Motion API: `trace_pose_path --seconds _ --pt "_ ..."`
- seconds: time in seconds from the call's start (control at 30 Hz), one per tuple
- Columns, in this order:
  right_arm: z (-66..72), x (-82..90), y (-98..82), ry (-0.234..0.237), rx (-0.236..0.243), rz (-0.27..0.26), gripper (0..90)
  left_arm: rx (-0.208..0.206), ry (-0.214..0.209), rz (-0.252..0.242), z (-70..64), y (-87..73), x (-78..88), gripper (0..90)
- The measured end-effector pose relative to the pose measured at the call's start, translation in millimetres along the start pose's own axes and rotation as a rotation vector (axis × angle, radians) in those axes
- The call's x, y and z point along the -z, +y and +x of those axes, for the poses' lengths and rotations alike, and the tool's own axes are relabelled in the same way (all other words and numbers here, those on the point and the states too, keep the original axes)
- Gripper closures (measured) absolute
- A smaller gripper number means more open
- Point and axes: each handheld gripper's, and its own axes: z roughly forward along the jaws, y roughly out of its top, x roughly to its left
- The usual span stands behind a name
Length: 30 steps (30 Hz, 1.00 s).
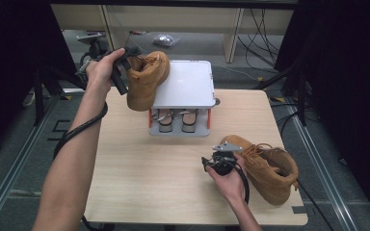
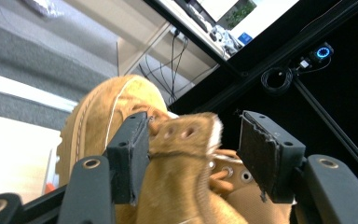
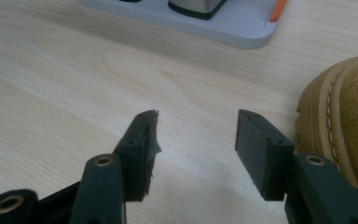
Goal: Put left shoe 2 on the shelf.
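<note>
A tan lace-up boot [image 1: 147,79] hangs toe down in the air, against the left edge of the grey rack's top plate [image 1: 188,84]. My left gripper [image 1: 125,60] is at its collar. In the left gripper view the jaws of that gripper [image 2: 193,121] stand wide apart around the boot's tongue [image 2: 186,140]: the left pad touches it, the right pad is clear. A second tan boot [image 1: 265,166] lies on the table at the front right. My right gripper [image 1: 211,161] is open just left of that boot [image 3: 349,121], low over the wood, with nothing between its fingers.
The two-level rack has orange posts, and two shoe-like items [image 1: 166,120] stand on its lower shelf [image 3: 242,28]. The light wooden table [image 1: 139,168] is bare at the front left. Black frame bars, cables and shelving surround the table.
</note>
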Motion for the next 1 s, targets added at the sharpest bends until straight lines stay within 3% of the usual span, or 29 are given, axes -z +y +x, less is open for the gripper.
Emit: trace_pose_path --seconds 0.07,0.1,0.3,0.43,0.53,0.67,0.87,1.0 --pt "2.0 -1.0 -0.5 0.009 -0.025 0.002 49.1 -0.026 0.005 -0.002 -3.5 1.7 3.0 41.1" --pt "-0.2 -1.4 -0.2 0.004 0.008 -0.003 49.1 -0.031 0.005 -0.003 -5.2 2.0 4.3 41.2" --pt "0.0 0.0 -0.1 0.004 0.003 -0.002 49.0 -0.041 0.0 -0.021 -7.5 5.0 17.7 45.0" --pt "1.0 0.8 -0.2 -0.002 0.0 0.004 49.2 -0.046 -0.039 -0.027 -7.9 5.3 33.4 50.2" --pt "0.3 -1.5 -0.9 -0.002 0.025 -0.018 49.3 -0.066 -0.049 -0.044 -5.8 5.3 47.1 54.7" --pt "3.7 0.1 0.1 0.005 -0.004 0.001 49.8 -0.106 -0.051 -0.056 1.3 2.0 63.6 63.8" --pt "4.2 -0.5 0.5 0.003 0.013 -0.002 50.6 -0.204 -0.06 -0.015 15.7 -19.7 81.7 86.4" --pt "4.3 0.5 0.4 0.002 0.008 0.002 50.7 -0.258 -0.063 0.051 28.7 -48.0 87.6 89.3"
